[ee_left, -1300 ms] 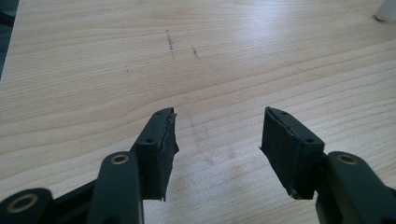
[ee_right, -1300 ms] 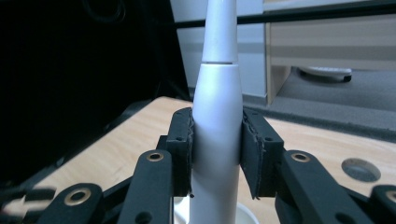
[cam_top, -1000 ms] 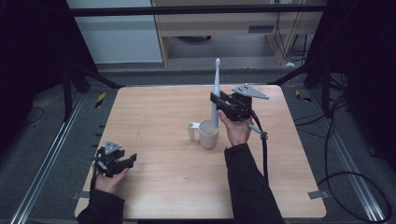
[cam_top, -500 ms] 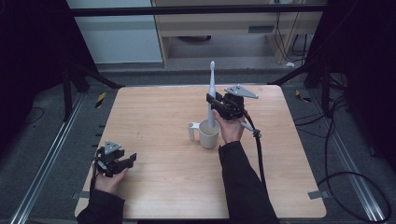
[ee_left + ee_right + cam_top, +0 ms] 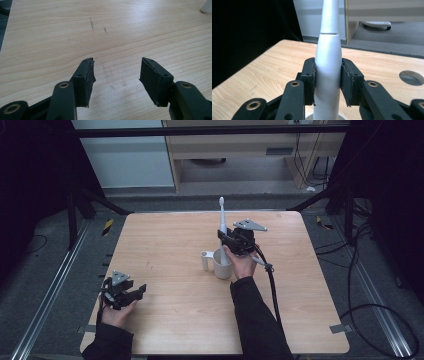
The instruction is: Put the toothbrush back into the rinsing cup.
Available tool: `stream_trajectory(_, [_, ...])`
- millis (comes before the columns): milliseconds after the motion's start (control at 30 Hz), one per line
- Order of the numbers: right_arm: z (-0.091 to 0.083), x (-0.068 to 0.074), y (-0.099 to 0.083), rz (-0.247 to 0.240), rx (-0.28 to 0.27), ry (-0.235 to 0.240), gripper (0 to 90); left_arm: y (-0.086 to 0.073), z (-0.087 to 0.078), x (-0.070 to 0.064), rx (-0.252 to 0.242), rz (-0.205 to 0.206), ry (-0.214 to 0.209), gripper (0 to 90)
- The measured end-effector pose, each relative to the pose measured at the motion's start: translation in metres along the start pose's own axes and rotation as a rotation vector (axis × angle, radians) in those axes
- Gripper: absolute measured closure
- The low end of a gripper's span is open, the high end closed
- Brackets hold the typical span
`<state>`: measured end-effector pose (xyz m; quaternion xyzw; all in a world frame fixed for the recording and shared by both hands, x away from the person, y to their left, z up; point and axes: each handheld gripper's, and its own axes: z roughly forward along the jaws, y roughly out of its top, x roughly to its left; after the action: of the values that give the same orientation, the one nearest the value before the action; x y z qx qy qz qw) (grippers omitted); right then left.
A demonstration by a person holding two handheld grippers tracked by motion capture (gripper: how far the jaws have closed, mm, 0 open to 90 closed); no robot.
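A white electric toothbrush (image 5: 222, 220) stands upright with its lower end inside a white mug (image 5: 220, 264) near the middle of the table. My right gripper (image 5: 229, 240) is shut on the toothbrush handle (image 5: 328, 72) just above the mug, both pads pressing its sides. The mug's handle (image 5: 205, 260) points left. My left gripper (image 5: 134, 292) rests low over the wood at the front left corner, open, with bare table between its jaws (image 5: 117, 75).
The wooden table (image 5: 165, 235) has a round cable hole (image 5: 411, 77) beyond the toothbrush in the right gripper view. A black cable (image 5: 272, 285) trails from the right gripper along the sleeve. Metal rails and dark floor surround the table; a cabinet stands behind.
The right gripper with the toothbrush has shifted slightly left and the brush now stands more upright over the mug. The left gripper has stayed in place.
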<state>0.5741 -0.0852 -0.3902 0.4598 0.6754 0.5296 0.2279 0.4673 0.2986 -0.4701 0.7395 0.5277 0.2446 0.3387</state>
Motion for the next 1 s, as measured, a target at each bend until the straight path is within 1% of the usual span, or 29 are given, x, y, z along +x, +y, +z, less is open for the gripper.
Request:
stream_trajectory(133, [0.002,0.002,-0.007,-0.009,0.026,-0.006,66.8,0.0,0.0,0.0,-0.002,-0.001,0.0,44.1])
stream_trajectory(300, [0.006,0.005,-0.012,-0.037,0.081,-0.012,66.7,0.0,0.0,0.0,-0.001,0.0,0.001,44.2])
stream_trajectory(367, [0.007,0.006,-0.013,-0.042,0.088,-0.017,66.7,0.0,0.0,0.0,-0.001,0.0,0.0,44.2])
stream_trajectory(400, [0.007,0.007,-0.015,-0.05,0.103,-0.02,66.7,0.0,0.0,0.0,-0.002,0.0,0.0,44.2])
stream_trajectory(467, [0.008,0.008,-0.016,-0.059,0.114,-0.023,66.7,0.0,0.0,0.0,-0.001,-0.001,0.0,44.1])
stream_trajectory(533, [0.008,0.007,-0.018,-0.056,0.118,-0.024,66.6,0.0,0.0,0.0,-0.001,0.0,-0.001,44.1])
stream_trajectory(567, [0.009,0.006,-0.019,-0.054,0.139,-0.03,66.6,0.0,0.0,0.0,-0.001,-0.001,-0.001,44.2])
stream_trajectory(667, [0.009,0.005,-0.021,-0.061,0.148,-0.034,66.5,0.0,0.0,0.0,-0.001,-0.002,-0.001,44.1])
stream_trajectory(733, [0.01,0.003,-0.023,-0.056,0.163,-0.027,66.5,0.0,0.0,0.0,0.0,-0.002,0.0,44.1])
stream_trajectory(800, [0.01,0.002,-0.024,-0.065,0.174,-0.027,66.5,0.0,0.0,0.001,0.0,-0.003,0.0,44.2])
stream_trajectory(900, [0.011,0.001,-0.026,-0.068,0.192,-0.027,66.4,0.0,0.0,0.001,-0.001,-0.003,-0.001,44.1])
stream_trajectory(967, [0.011,0.001,-0.028,-0.061,0.203,-0.028,66.4,0.0,0.0,0.001,-0.001,-0.003,-0.001,44.1])
stream_trajectory(1000, [0.012,0.0,-0.029,-0.067,0.209,-0.029,66.4,0.0,0.0,0.001,-0.001,-0.004,-0.001,44.2])
